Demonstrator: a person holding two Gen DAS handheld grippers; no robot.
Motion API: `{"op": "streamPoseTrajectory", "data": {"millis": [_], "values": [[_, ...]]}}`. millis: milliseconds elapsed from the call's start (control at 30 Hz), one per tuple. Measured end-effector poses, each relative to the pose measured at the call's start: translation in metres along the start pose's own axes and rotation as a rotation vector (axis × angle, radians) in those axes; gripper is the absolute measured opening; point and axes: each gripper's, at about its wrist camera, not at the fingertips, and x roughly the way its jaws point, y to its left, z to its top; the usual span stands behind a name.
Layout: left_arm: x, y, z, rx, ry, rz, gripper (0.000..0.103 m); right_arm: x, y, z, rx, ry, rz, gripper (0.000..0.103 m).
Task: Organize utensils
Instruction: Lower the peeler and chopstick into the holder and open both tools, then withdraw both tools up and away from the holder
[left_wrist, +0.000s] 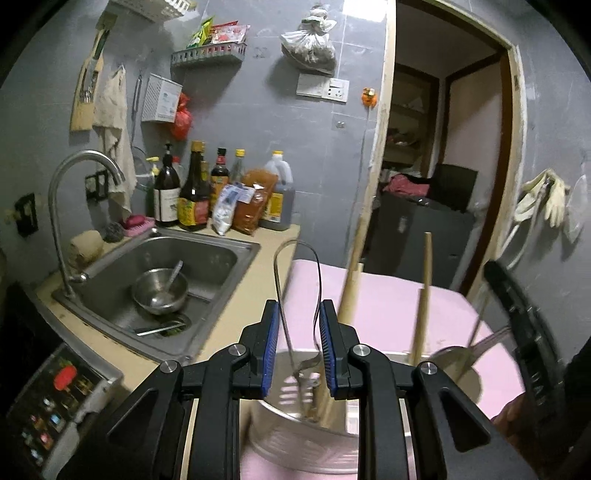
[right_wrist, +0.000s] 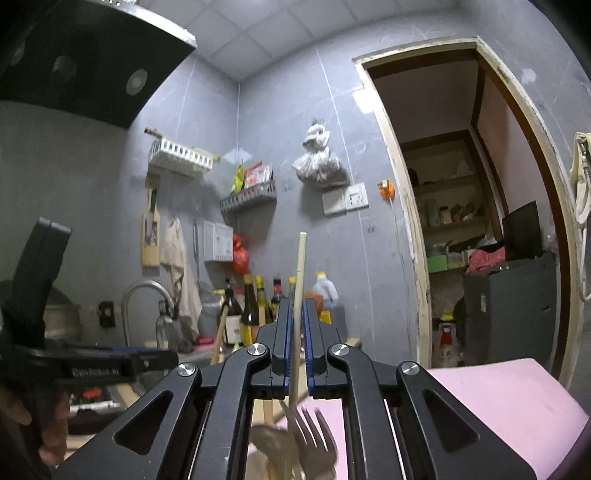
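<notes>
Nearest of all is the right hand-held gripper (right_wrist: 295, 343), its blue pads pinched narrow on the thin wooden handle of a utensil (right_wrist: 300, 288) that stands almost upright, its blurred lower end hanging among fork tines (right_wrist: 317, 439) and a ladle bowl below. The left hand-held gripper (left_wrist: 298, 347) sits with its pads a little apart around a looped wire handle (left_wrist: 297, 266); I cannot tell whether they press on the wire. Under it stands the steel utensil holder (left_wrist: 295, 417), perforated, on the pink-covered bench (left_wrist: 406, 306), with two more wooden handles (left_wrist: 423, 295) sticking up from it. The sink (left_wrist: 207, 258) lies to the left, a bowl inside.

The step looks like lowering the wooden-handled piece into the holder. To do it well, I would keep the handle vertical, guide its head past the forks already there rather than onto them, and let go only once it rests at the bottom. Steadying the holder with the other hand should prevent it tipping.
</notes>
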Motion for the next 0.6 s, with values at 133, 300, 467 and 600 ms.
{"op": "streamPoseTrajectory", "data": {"millis": [133, 300, 467, 600], "values": [[-0.006, -0.002, -0.005, -0.027, -0.001, -0.054, 0.024, -0.009, -0.003, 0.001, -0.010, 0.038, 0.008, 0.017], [-0.019, -0.009, -0.005, -0.041, -0.041, -0.096, 0.036, -0.019, -0.005, 0.006, -0.013, 0.072, 0.014, 0.023], [-0.032, -0.022, -0.002, -0.027, -0.082, -0.122, 0.045, -0.029, -0.011, 0.014, -0.003, 0.068, 0.000, 0.030], [-0.040, -0.028, 0.000, -0.034, -0.111, -0.143, 0.055, -0.038, -0.019, 0.021, 0.003, 0.068, -0.034, 0.038]]}}
